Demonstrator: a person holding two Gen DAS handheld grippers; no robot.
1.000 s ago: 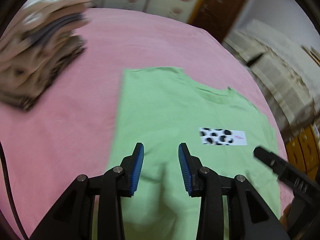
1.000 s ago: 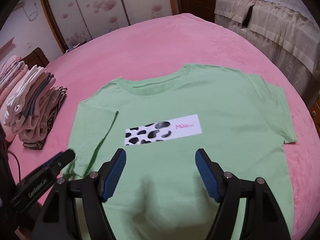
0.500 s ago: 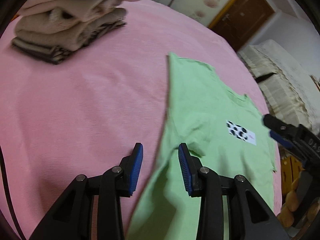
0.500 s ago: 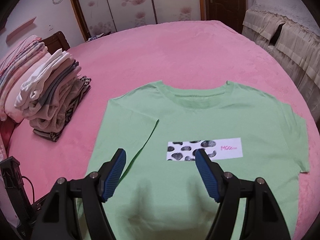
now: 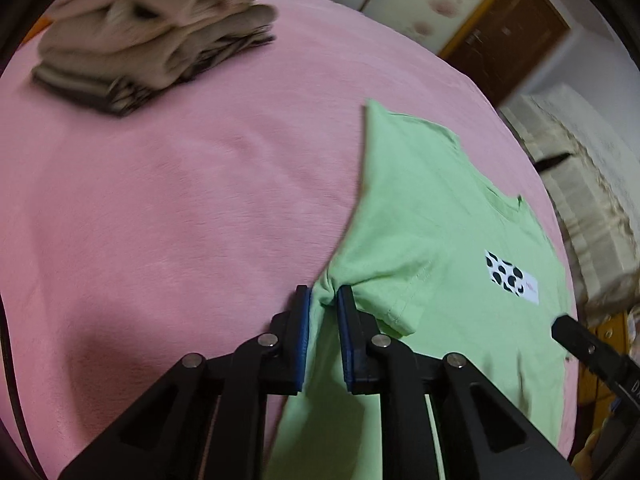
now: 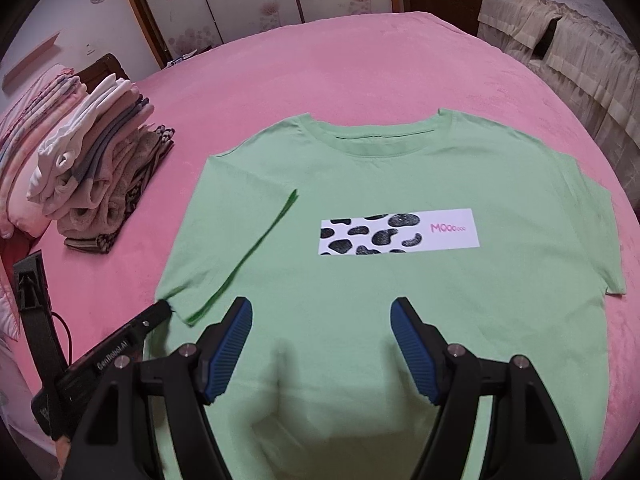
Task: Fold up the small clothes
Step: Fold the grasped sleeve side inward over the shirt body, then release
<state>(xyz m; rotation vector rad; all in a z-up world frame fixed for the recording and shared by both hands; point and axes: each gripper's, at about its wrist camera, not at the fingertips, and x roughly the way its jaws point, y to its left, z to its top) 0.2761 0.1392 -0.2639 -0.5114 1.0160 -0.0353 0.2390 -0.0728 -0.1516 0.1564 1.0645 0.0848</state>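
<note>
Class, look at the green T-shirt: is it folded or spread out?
Mostly spread: the green T-shirt lies flat, with only one sleeve folded inward and the left hand-held gripper pinching its edge.

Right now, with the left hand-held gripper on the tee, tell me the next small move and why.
Probably lift the left hand-held gripper and carry the pinched fabric inward across the tee. It is shut on the tee's bunched side edge by the already folded sleeve, while the right hand-held gripper hangs open above the lower front.

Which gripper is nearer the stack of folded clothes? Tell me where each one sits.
Left. The left gripper pinches the green T-shirt at its edge facing the stack of folded clothes. The right gripper hovers open over the shirt's lower middle, farther away.
</note>
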